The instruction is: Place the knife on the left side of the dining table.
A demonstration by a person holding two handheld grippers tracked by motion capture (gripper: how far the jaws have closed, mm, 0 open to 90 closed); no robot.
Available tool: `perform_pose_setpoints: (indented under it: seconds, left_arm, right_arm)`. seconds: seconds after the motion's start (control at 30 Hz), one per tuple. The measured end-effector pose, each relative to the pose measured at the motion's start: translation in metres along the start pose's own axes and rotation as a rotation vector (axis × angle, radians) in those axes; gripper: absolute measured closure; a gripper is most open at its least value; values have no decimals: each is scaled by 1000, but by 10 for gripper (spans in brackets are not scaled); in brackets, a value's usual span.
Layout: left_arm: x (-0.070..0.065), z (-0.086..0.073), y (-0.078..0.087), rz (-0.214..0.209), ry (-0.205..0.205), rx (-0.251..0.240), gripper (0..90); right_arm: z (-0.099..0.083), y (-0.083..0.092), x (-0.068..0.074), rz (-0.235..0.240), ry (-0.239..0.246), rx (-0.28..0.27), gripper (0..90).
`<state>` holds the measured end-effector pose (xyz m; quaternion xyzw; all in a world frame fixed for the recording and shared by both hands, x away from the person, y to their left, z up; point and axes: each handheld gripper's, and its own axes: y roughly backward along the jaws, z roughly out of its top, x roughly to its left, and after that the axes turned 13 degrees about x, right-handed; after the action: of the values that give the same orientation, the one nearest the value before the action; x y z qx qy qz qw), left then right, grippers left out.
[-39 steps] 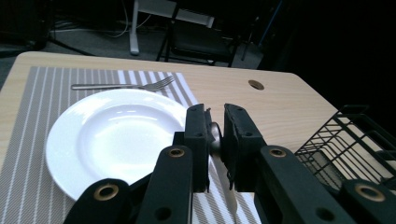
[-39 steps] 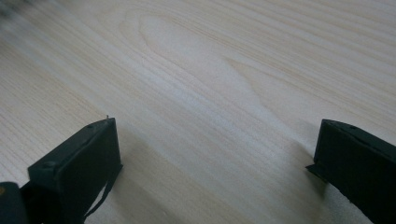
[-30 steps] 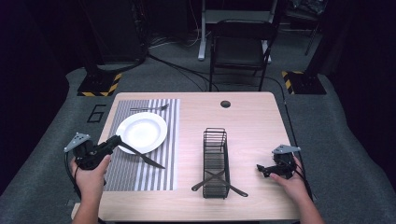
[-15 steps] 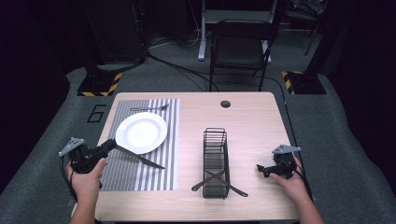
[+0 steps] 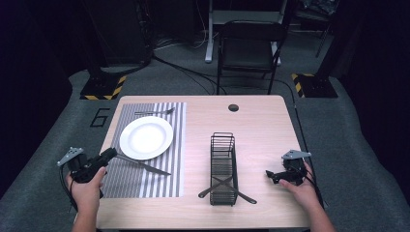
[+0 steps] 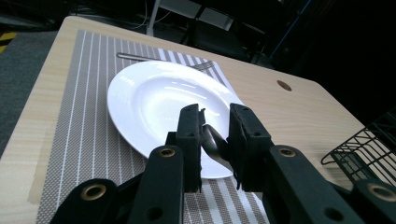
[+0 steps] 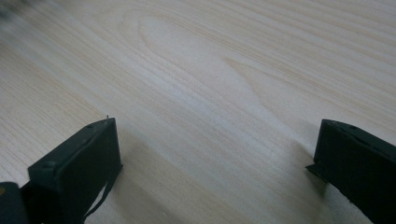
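Note:
A white plate (image 5: 146,137) sits on a striped placemat (image 5: 171,145), with a fork (image 5: 154,112) lying beyond it. A knife (image 5: 145,165) lies on the mat along the plate's near edge, its blade pointing right. My left gripper (image 5: 112,153) is low at the mat's left edge. In the left gripper view the knife's handle (image 6: 214,142) lies between the jaws of my left gripper (image 6: 215,114). Those jaws have just been opening and stand slightly apart around the handle. My right gripper (image 5: 268,175) rests near the table's right front, and in its own view my right gripper (image 7: 217,123) is wide open over bare wood (image 7: 187,70).
A black wire rack (image 5: 223,166) stands at the table's middle, with two utensils (image 5: 227,187) crossed at its near end. A round cable hole (image 5: 233,107) is near the far edge. A dark chair (image 5: 249,48) stands beyond the table.
My left hand has sunk and drifted toward the table's near left corner. The knife stays on the mat. The right hand has not moved.

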<state>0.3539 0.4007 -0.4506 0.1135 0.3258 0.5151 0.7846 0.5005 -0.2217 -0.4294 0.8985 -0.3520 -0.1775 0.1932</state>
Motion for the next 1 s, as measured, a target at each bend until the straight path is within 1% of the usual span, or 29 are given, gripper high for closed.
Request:
perform_pose_setpoints:
  seconds: [0.07,0.13,0.17,0.23,0.37,0.47,0.57,0.6,0.67,0.8,0.83,0.97,1.0]
  left_arm:
    - [6,-4,-1,2,12,2,733]
    - [7,-6,-2,-3,14,-4,730]
    - [8,-7,-2,-1,25,-7,730]
    - [12,-9,-4,-5,32,-8,728]
    - [15,-11,-4,-6,31,-3,724]
    - [18,-14,-5,-3,43,-5,720]
    - [22,-17,-7,-15,77,-7,720]
    - [24,-18,-7,-17,73,-4,721]
    - [28,-21,-9,-28,104,-11,721]
    - [32,-24,-10,-40,119,-14,723]
    - [32,-24,-10,-34,128,-8,720]
    - [33,-26,-12,-27,125,-14,716]
    - [34,-26,-12,-29,132,-9,716]
  right_arm:
    - [0,0,0,0,0,0,0]
    - [0,0,0,0,1,0,0]
    - [0,0,0,0,1,0,0]
    - [0,0,0,2,0,0,0]
    - [0,0,0,0,1,0,0]
    - [0,0,0,-1,0,0,0]
    - [0,0,0,0,0,0,0]
    - [0,0,0,-1,0,0,0]
    - [0,0,0,0,0,0,0]
    - [0,0,0,0,0,-1,0]
    - [0,0,0,0,0,0,0]
    - [0,0,0,0,0,0,0]
    - [0,0,0,0,0,0,0]
